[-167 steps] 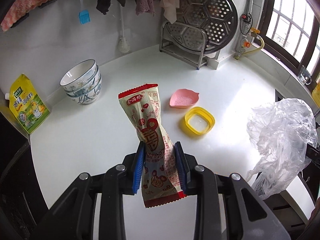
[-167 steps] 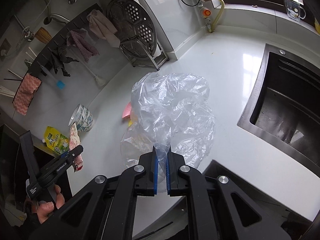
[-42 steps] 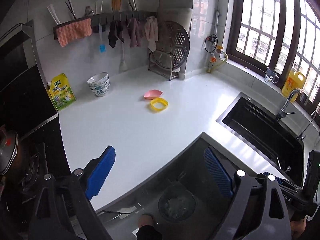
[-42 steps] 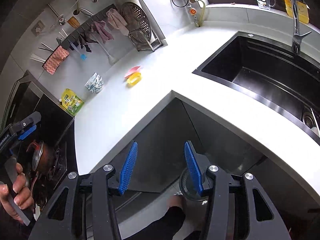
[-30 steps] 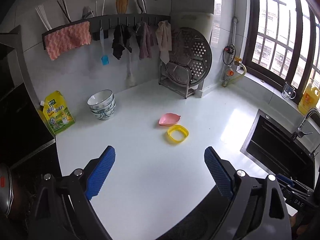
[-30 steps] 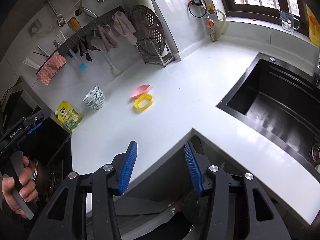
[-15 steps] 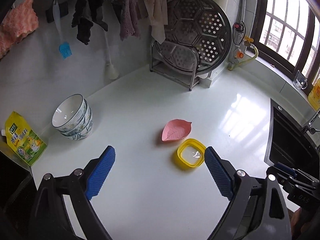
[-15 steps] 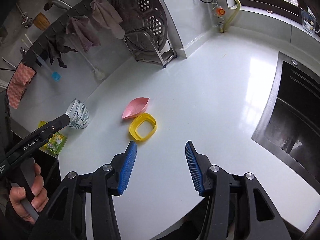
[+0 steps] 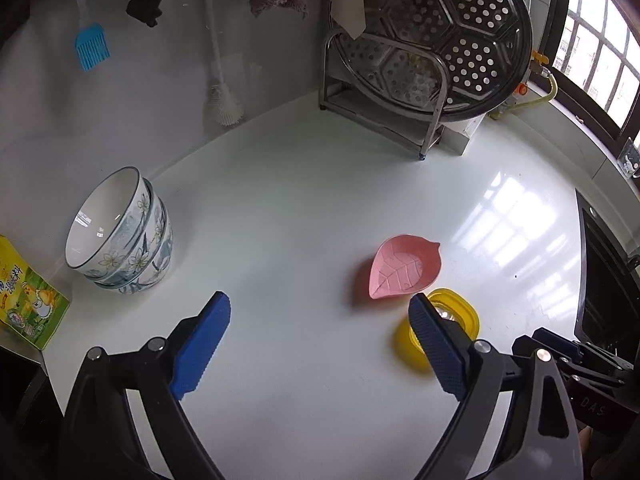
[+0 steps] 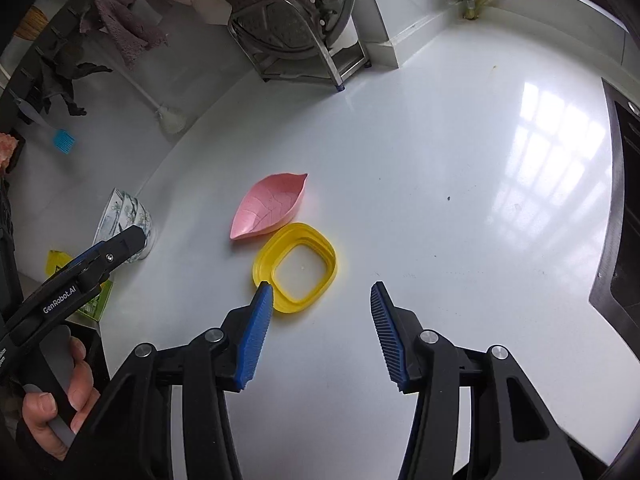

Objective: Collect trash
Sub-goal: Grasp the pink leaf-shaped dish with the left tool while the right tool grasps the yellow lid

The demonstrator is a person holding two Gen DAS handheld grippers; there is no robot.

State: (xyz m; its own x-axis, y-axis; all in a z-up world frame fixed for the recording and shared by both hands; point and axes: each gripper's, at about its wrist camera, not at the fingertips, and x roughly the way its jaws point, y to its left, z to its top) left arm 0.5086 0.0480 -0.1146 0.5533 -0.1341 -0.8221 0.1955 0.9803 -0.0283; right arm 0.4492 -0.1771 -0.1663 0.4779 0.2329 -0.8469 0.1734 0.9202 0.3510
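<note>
My left gripper (image 9: 318,304) is open with nothing between its blue pads, low over the white counter (image 9: 280,200). A pink leaf-shaped dish (image 9: 404,268) lies just beyond its right finger, which partly hides a yellow square dish (image 9: 464,312). My right gripper (image 10: 320,290) is also open and holds nothing. Its left fingertip hangs over the near rim of the yellow dish (image 10: 330,258), and the pink dish (image 10: 268,208) lies behind that. In the right wrist view a hand (image 10: 52,412) holds the left gripper at the left edge.
Stacked floral bowls (image 9: 120,236) and a yellow-green pouch (image 9: 28,300) stand at the left. A steamer tray on a metal rack (image 9: 432,40) is at the back wall, under hanging cloths and brushes. The black sink (image 10: 620,240) borders the counter on the right.
Both grippers came forward and down over the counter toward the two dishes, which now look much larger. The wrapper and plastic bag held in the oldest frames are gone; both jaws stay open.
</note>
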